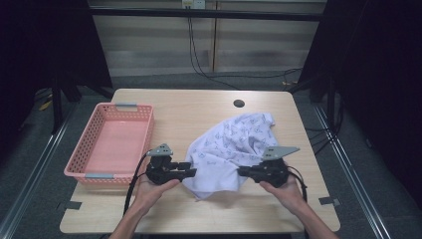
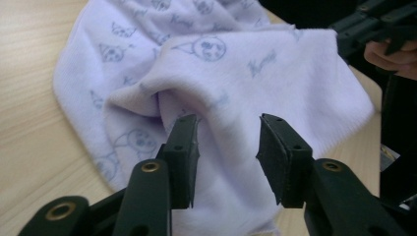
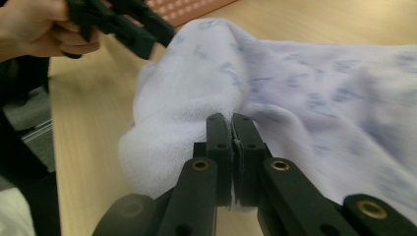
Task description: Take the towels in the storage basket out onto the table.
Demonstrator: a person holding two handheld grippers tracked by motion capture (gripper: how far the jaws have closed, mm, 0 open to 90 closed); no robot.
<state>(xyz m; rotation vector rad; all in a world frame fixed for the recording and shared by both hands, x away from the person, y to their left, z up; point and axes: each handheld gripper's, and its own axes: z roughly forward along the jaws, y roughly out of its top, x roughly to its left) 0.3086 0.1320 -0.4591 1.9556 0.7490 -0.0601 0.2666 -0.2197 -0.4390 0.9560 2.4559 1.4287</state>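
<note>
A white cloth (image 1: 234,144) printed with small blue figures lies crumpled on the wooden table (image 1: 199,109), right of centre. My right gripper (image 1: 242,172) comes at its near right edge, and in the right gripper view it (image 3: 231,118) is shut on a pinched fold of the cloth (image 3: 319,88). My left gripper (image 1: 192,172) sits at the cloth's near left edge. In the left gripper view it (image 2: 227,132) stands open, its pads apart over the cloth (image 2: 246,73) without pressing it.
A pink plastic basket (image 1: 89,127) with nothing in it stands at the table's left, close to my left hand. A round cable hole (image 1: 239,103) sits near the far edge. Bare wood runs along the near edge and the far side.
</note>
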